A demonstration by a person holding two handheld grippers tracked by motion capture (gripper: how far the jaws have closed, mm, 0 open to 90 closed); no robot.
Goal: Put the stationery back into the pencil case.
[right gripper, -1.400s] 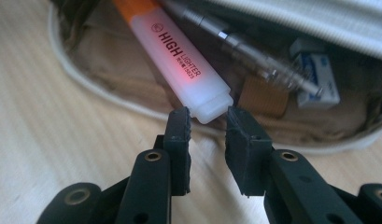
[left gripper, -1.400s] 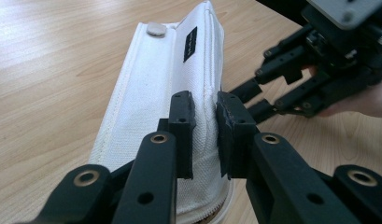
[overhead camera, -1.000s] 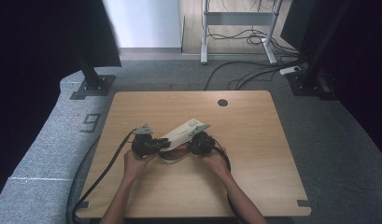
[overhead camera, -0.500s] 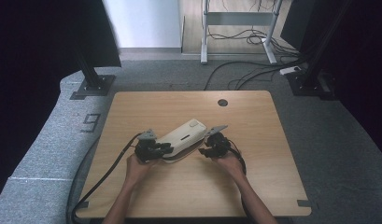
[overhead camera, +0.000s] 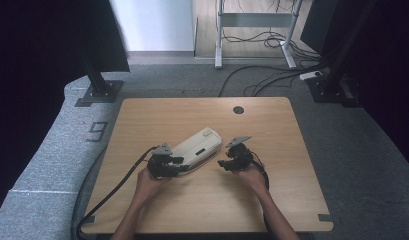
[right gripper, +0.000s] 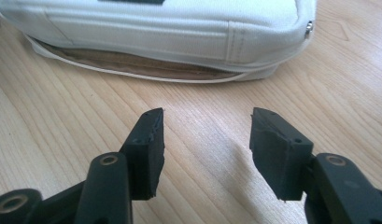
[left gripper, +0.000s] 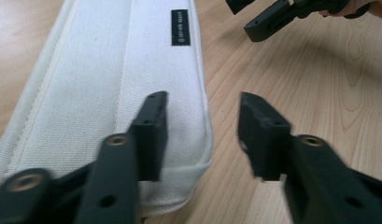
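Moved since a second back: right gripper drawn off to the right, away from the long cream-white fabric pouch with a zip, now just beside it and apart. Both sets of fingers just been opening. Pouch itself hardly shifted, lying slantwise near the middle of the pale wooden tabletop.

High view: left gripper at the pouch's near end, right one clear of its side, a hand behind each.

Left gripper view: fingers spread, one over the white cloth at the pouch's corner, the other above bare wood; nothing pinched. Small black label visible farther up the pouch. Other gripper at top right, off the pouch.

Right gripper view: fingers spread over bare tabletop, nothing between them. Pouch ahead, side-on, tan underside edge and zip pull at its right end.

Likely meaning: pouch let go and set down, so either placement finished or a fresh hold to come.
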